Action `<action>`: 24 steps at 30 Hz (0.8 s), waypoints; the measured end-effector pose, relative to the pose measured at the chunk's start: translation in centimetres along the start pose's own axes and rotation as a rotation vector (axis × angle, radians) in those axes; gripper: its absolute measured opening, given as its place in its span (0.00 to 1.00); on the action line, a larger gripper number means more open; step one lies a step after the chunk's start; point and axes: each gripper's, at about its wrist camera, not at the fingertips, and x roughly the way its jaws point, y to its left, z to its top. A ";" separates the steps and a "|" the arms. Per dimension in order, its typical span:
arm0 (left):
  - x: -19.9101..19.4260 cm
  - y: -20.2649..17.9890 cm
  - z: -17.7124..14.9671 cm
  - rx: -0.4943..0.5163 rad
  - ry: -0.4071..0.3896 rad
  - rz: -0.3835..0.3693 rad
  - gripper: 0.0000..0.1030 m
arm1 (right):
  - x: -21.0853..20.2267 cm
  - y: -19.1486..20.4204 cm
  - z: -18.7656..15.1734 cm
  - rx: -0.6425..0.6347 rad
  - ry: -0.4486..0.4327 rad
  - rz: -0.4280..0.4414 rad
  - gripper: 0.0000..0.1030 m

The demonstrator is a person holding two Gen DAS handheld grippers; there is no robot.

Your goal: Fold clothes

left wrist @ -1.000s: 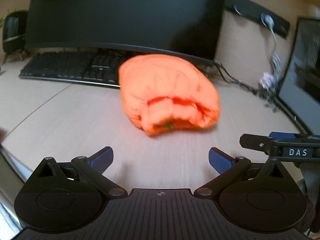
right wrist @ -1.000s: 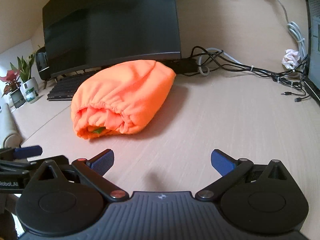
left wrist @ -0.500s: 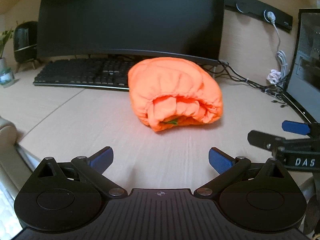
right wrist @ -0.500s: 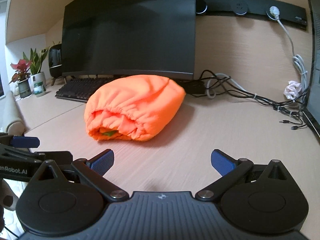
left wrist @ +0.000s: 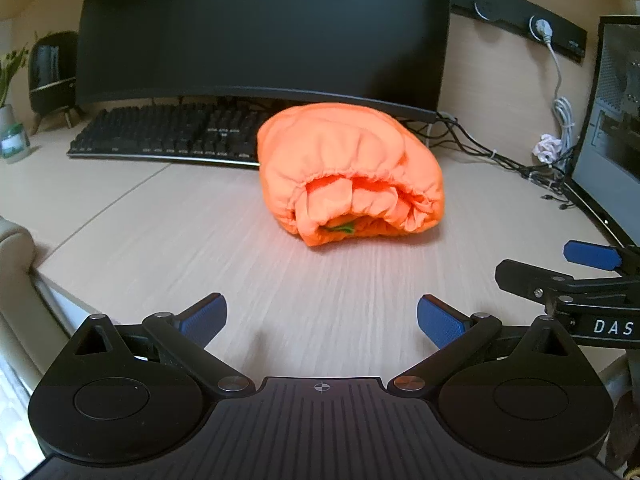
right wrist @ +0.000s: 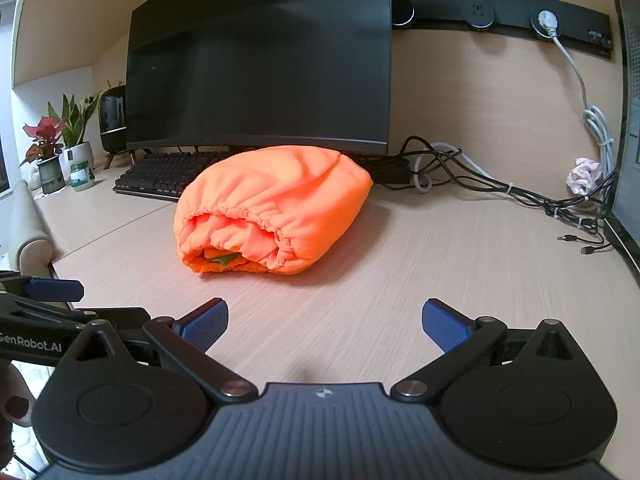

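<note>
An orange garment (left wrist: pixel 348 172) lies folded into a thick bundle on the wooden desk (left wrist: pixel 200 248), its elastic hem facing me and a bit of green showing inside. In the right wrist view the same orange garment (right wrist: pixel 272 208) sits centre-left. My left gripper (left wrist: pixel 322 320) is open and empty, held back from the bundle near the desk's front. My right gripper (right wrist: pixel 325 324) is likewise open with nothing between its blue pads. The right gripper (left wrist: pixel 576 276) also shows at the right edge of the left wrist view, and the left gripper (right wrist: pixel 44 304) at the left edge of the right wrist view.
A black monitor (left wrist: pixel 260 28) and black keyboard (left wrist: pixel 168 136) stand behind the bundle. Tangled cables (right wrist: pixel 500 184) and a computer case (left wrist: pixel 612 112) are at the right. Potted plants (right wrist: pixel 60 140) and a jar sit far left. The desk's front edge (left wrist: pixel 44 280) is at lower left.
Both grippers have drawn back and levelled out; the bundle now looks a little farther away and more centred. The garment itself has not moved. Both stay open.
</note>
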 end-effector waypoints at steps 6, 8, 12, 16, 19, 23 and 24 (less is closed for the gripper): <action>-0.1 0.0 0.0 0.004 -0.004 0.007 1.00 | -0.3 0.1 0.0 0.000 -0.014 0.000 1.00; -0.2 0.0 0.0 0.005 -0.010 0.005 1.00 | -0.3 0.2 -0.1 0.001 -0.012 0.001 1.00; -0.3 0.1 0.1 0.005 -0.011 0.006 1.00 | -0.4 0.1 -0.2 0.004 -0.011 0.003 1.00; -0.5 0.4 0.1 -0.005 -0.017 -0.004 1.00 | -0.4 0.1 -0.4 0.004 -0.009 0.005 1.00; -0.8 0.3 0.1 -0.004 -0.026 -0.004 1.00 | -0.5 0.4 -0.4 0.001 -0.009 0.004 1.00; -0.9 0.3 0.1 -0.007 -0.035 -0.002 1.00 | -0.7 0.5 -0.5 -0.004 -0.009 0.005 1.00; -0.9 0.3 0.1 -0.006 -0.037 -0.003 1.00 | -0.7 0.4 -0.5 -0.004 -0.007 0.005 1.00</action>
